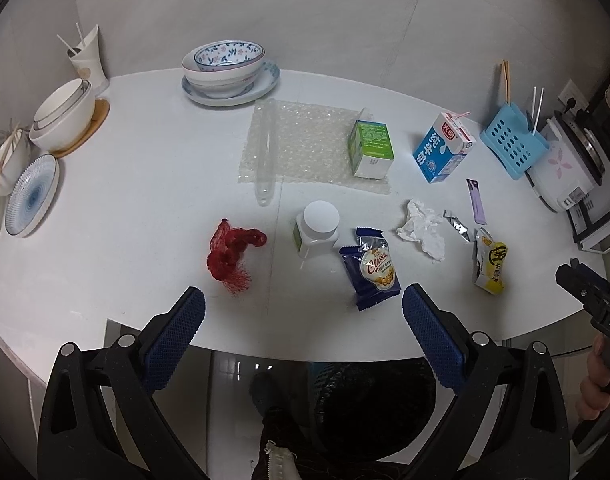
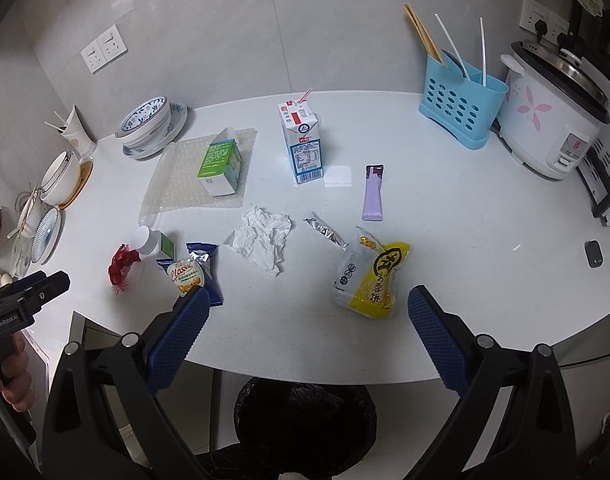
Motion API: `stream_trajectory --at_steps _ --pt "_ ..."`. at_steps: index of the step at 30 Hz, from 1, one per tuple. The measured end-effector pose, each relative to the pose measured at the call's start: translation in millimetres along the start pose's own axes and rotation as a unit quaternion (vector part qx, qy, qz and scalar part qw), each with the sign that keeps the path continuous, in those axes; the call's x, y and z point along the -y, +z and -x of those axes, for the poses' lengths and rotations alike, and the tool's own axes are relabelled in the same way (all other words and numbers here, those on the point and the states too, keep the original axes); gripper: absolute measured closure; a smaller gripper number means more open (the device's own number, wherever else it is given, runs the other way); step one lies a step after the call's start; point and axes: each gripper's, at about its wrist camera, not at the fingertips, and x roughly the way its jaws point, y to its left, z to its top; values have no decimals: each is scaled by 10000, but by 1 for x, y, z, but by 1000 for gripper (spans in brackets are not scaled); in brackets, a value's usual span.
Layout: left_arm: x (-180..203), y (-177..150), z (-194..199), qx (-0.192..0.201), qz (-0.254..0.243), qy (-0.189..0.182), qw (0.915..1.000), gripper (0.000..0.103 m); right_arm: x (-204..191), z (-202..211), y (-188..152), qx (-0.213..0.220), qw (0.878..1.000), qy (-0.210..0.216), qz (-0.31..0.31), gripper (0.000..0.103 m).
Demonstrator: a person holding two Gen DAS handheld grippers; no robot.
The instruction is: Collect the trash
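Note:
Trash lies on the white table (image 1: 125, 200): a red net bag (image 1: 231, 254), a white-capped bottle (image 1: 317, 228), a blue snack wrapper (image 1: 371, 270), crumpled tissue (image 1: 423, 228), a foil scrap (image 1: 457, 226), a yellow snack packet (image 2: 371, 276), a purple sachet (image 2: 373, 194), a green carton (image 1: 371, 148), a blue milk carton (image 2: 303, 144) and bubble wrap (image 1: 301, 148). My left gripper (image 1: 303, 312) is open and empty over the table's front edge. My right gripper (image 2: 308, 312) is open and empty just short of the yellow packet. A black-lined bin (image 2: 305, 420) stands below the edge.
Stacked bowls on a plate (image 1: 229, 72), white bowls (image 1: 63, 114) and a blue-patterned plate (image 1: 33, 196) sit at the left. A blue utensil holder (image 2: 461, 100) and a rice cooker (image 2: 553, 116) stand at the right. A small dark object (image 2: 593, 253) lies far right.

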Motion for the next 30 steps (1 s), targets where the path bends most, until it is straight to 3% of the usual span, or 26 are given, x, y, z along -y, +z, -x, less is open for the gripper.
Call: stream_trajectory --at_steps 17,30 --pt "-85 8 -64 -520 206 169 9983 7 -103 -92 -10 -649 9958 312 573 8" --pt "-108 25 -140 -1019 -96 -26 9947 10 -146 -163 -6 -1189 9908 30 647 8"
